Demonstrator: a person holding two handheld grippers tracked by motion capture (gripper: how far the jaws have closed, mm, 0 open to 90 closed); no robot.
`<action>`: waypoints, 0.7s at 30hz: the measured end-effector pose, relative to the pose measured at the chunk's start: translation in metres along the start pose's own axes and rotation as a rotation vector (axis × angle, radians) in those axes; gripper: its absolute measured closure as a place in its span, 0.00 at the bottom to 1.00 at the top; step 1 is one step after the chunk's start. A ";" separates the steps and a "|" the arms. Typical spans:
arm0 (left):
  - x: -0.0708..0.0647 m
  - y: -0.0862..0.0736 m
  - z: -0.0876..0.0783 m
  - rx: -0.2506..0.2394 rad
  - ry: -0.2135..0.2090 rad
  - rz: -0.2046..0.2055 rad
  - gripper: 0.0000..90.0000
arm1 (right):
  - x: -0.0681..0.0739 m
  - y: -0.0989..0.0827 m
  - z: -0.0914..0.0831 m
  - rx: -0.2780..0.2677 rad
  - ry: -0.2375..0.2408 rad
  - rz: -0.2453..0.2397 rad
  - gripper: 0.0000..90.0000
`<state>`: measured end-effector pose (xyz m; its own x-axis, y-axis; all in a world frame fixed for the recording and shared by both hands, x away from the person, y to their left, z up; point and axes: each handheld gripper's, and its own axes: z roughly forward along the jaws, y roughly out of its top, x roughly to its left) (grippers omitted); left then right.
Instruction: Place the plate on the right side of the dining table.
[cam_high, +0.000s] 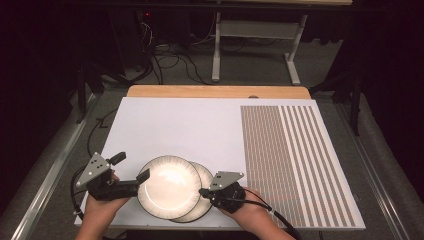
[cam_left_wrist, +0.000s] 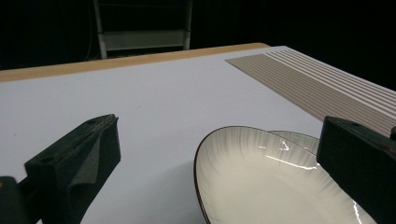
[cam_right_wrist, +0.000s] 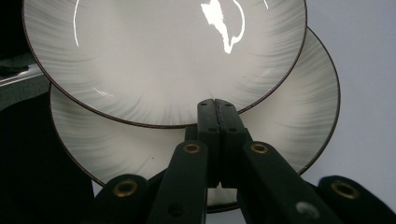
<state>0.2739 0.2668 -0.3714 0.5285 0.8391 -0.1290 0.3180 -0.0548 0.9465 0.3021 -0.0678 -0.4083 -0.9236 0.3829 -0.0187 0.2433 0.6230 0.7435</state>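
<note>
**Risk: top plate slides or chips when it moves**

Right tool (cam_right_wrist: 215, 105): jaws pressed together, nothing between them that I can make out. Tips sit over the lower plate (cam_right_wrist: 289, 112), right at the near rim of the upper plate (cam_right_wrist: 163, 56). Can't tell whether they touch that rim or just hover at it.

Left tool (cam_left_wrist: 210, 154): jaws spread wide, straddling the upper plate's edge on the side away from the right tool. One pad hangs over the plate (cam_high: 170, 186), the other over bare bench; no pad pressing on it.

Upper plate lies offset on the lower plate (cam_high: 205, 175), both between the two tools, near the bench's front edge (cam_high: 200, 226).

What could go wrong:
- Closed right tool shoving the rim: glazed on glazed, the upper plate skates toward the left tool or tips off the stack.
- Left tool closing on a thin sloped rim: pads slip, plate drops back and chips.
- Drag on the lower plate walks it toward the front edge, which is close.

Farther out, the striped mat (cam_high: 295, 165) lies well apart from both plates; no hazard there.
</note>
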 end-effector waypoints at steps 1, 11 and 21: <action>0.000 0.000 0.000 0.010 -0.004 -0.003 0.00 | 0.000 0.000 0.000 0.004 0.002 -0.001 1.00; 0.001 -0.002 0.007 0.110 -0.027 -0.025 0.00 | 0.002 0.002 0.005 0.006 0.011 -0.004 1.00; 0.002 -0.004 0.014 0.240 -0.046 -0.062 0.01 | 0.002 0.002 0.005 0.016 0.002 0.002 1.00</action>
<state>0.2845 0.2607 -0.3798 0.5354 0.8198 -0.2031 0.5257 -0.1352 0.8399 0.3019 -0.0622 -0.4098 -0.9238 0.3827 -0.0153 0.2500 0.6328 0.7329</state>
